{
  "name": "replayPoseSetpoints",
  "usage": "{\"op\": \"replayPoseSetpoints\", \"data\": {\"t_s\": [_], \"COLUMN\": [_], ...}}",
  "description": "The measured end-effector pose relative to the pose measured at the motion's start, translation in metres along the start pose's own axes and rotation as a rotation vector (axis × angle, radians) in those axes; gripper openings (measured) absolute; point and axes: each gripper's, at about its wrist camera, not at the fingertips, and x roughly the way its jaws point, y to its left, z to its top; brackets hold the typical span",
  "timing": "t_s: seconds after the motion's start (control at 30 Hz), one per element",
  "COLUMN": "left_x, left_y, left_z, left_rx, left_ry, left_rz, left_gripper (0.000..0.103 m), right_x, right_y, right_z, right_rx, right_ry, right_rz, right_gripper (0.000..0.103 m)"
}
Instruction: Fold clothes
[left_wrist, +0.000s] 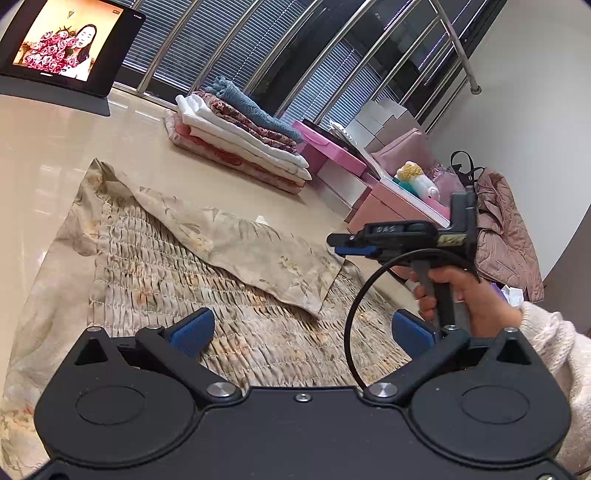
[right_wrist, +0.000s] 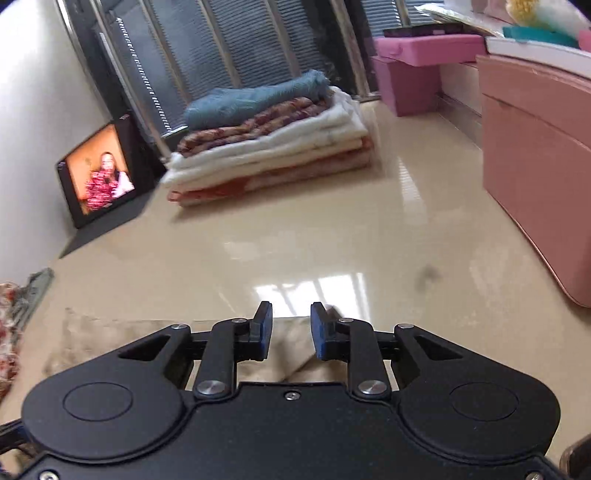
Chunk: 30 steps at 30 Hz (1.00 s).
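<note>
A beige floral garment with a smocked middle lies flat on the glossy floor, and one flap is folded diagonally across it. My left gripper hovers open over the garment's near part, with nothing between its blue pads. A person's hand holds my right gripper just above the flap's right corner. In the right wrist view the right gripper has its jaws narrowly apart. The garment's edge lies under the gap, and the pads do not press on it.
A stack of folded textiles sits on the floor by the window railing. A tablet showing a video stands at the far left. Pink boxes and a quilted pink jacket line the right. A pink cabinet stands close on the right.
</note>
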Motion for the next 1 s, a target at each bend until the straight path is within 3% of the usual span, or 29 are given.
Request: {"op": "replayPoseSetpoints", "data": {"t_s": [0.17,0.27,0.4,0.53,0.57,0.67,0.77,0.87,1.0], "left_x": [0.000,0.000,0.000,0.000,0.000,0.001,0.001,0.000,0.001], "left_y": [0.000,0.000,0.000,0.000,0.000,0.000,0.000,0.000,0.001], "left_z": [0.000,0.000,-0.001,-0.001,-0.001,-0.001,0.000,0.000,0.000], "left_rx": [-0.001,-0.001,-0.001,-0.001,-0.001,-0.001,-0.003,-0.004,-0.004], "left_ry": [-0.001,-0.001,-0.002,-0.002,-0.002,-0.002,-0.003,-0.005,-0.006], "left_rz": [-0.001,-0.001,0.000,-0.001,-0.001,-0.001,-0.002,-0.005,-0.005], "left_gripper": [0.103,0.103,0.103,0.103,0.103,0.103,0.103,0.103,0.103], "right_x": [0.003,-0.009,-0.019,-0.002,0.002,0.005,-0.008,-0.032,-0.067], "right_y": [-0.017,-0.020,-0.006,0.002,0.001,-0.007,-0.007,-0.001,0.016], "right_z": [0.000,0.001,-0.001,-0.006,-0.006,-0.005,-0.005,-0.012,-0.035], "right_rx": [0.097,0.147,0.113,0.047,0.047,0.094,0.146,0.166,0.081], "right_ry": [-0.040,-0.083,-0.061,0.028,0.035,0.011,-0.011,-0.042,0.000], "right_rz": [0.048,0.099,0.181,0.130,0.119,0.117,0.132,0.174,0.173], "right_gripper": [0.022,0.028,0.036,0.036,0.029,0.029,0.039,0.061,0.083]}}
